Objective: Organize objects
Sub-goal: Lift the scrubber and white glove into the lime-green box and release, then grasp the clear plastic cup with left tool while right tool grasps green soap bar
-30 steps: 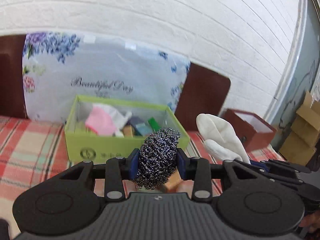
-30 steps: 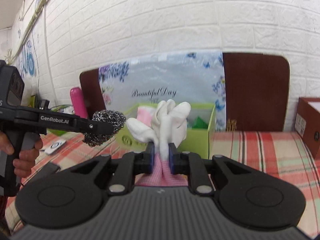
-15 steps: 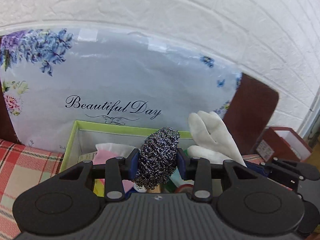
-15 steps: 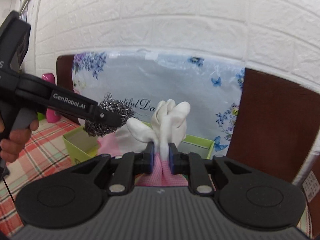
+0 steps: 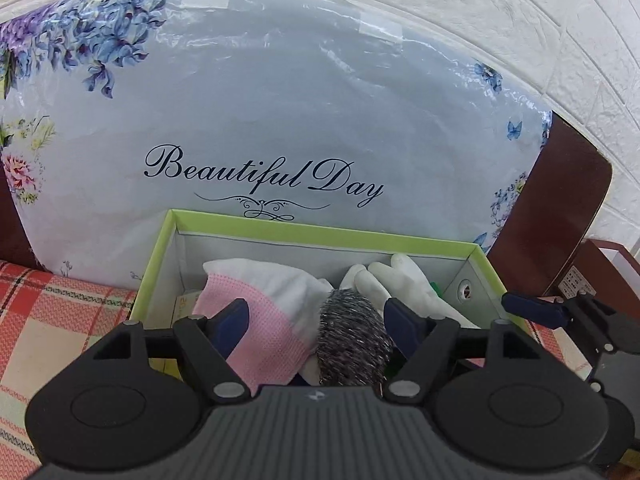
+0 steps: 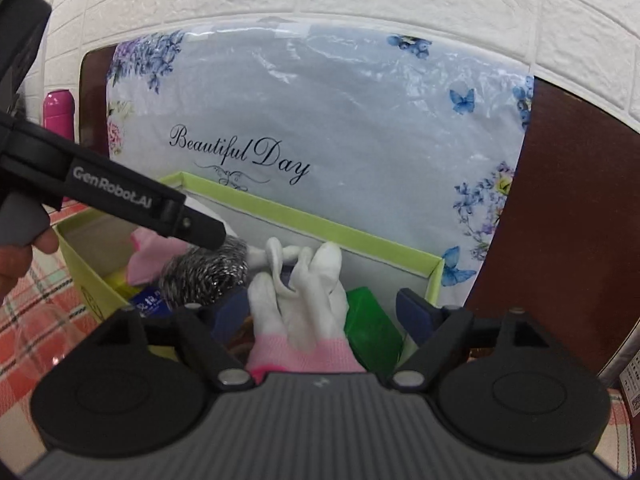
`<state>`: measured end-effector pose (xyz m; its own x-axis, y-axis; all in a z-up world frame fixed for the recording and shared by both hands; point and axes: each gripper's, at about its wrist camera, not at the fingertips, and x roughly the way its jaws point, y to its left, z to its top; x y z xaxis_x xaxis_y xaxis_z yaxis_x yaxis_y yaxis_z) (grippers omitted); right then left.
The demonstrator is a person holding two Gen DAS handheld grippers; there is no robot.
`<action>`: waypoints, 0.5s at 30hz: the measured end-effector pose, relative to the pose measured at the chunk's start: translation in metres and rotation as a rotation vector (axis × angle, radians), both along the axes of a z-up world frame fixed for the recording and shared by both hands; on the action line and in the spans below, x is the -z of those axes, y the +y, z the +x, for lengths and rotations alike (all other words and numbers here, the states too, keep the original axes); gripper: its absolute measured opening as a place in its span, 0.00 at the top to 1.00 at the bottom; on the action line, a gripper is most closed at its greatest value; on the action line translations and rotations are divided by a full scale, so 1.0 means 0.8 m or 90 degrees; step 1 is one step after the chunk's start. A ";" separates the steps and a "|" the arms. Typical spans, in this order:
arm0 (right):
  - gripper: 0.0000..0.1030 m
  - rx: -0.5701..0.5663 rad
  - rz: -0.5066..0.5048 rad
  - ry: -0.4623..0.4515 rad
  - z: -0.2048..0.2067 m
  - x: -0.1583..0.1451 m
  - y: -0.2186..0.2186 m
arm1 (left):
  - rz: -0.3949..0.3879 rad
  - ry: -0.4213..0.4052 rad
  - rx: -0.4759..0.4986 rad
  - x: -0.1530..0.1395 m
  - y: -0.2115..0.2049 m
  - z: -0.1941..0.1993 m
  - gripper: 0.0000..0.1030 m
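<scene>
Both grippers hang over the green box, whose rim also shows in the right wrist view. My left gripper is opening; the steel wool scourer sits loose between its jaws, close to the right pad, resting on a pink-and-white glove in the box. My right gripper is opening too, and the white glove with a pink cuff lies free between its jaws inside the box. In the right wrist view the scourer sits just under the left gripper's finger.
A floral "Beautiful Day" package stands right behind the box, against brown chair backs and a white brick wall. A green packet lies in the box. Plaid tablecloth surrounds it. A pink bottle stands far left, a brown box right.
Both grippers moved forward and down over the green box. Their jaws went from shut to open, letting go of the scourer and the white glove, which now lie in the box.
</scene>
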<state>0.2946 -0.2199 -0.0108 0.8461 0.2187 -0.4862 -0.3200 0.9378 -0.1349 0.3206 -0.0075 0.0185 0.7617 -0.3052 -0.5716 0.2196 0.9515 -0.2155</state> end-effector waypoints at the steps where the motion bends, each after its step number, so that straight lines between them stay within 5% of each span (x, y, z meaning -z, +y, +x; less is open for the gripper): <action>1: 0.19 0.002 0.001 0.002 -0.002 -0.001 -0.001 | -0.001 0.005 -0.004 -0.002 0.000 -0.001 0.25; 8: 0.01 0.026 0.038 -0.065 -0.054 -0.048 -0.014 | -0.019 -0.030 -0.015 -0.046 -0.004 -0.057 0.23; 15: 0.00 0.062 0.104 -0.114 -0.131 -0.083 -0.030 | -0.008 -0.084 -0.061 -0.071 -0.013 -0.144 0.20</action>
<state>0.1898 -0.2442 0.0558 0.9361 0.1959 -0.2923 -0.2123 0.9769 -0.0253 0.2054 -0.0182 0.0749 0.8559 -0.2340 -0.4611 0.1553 0.9669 -0.2025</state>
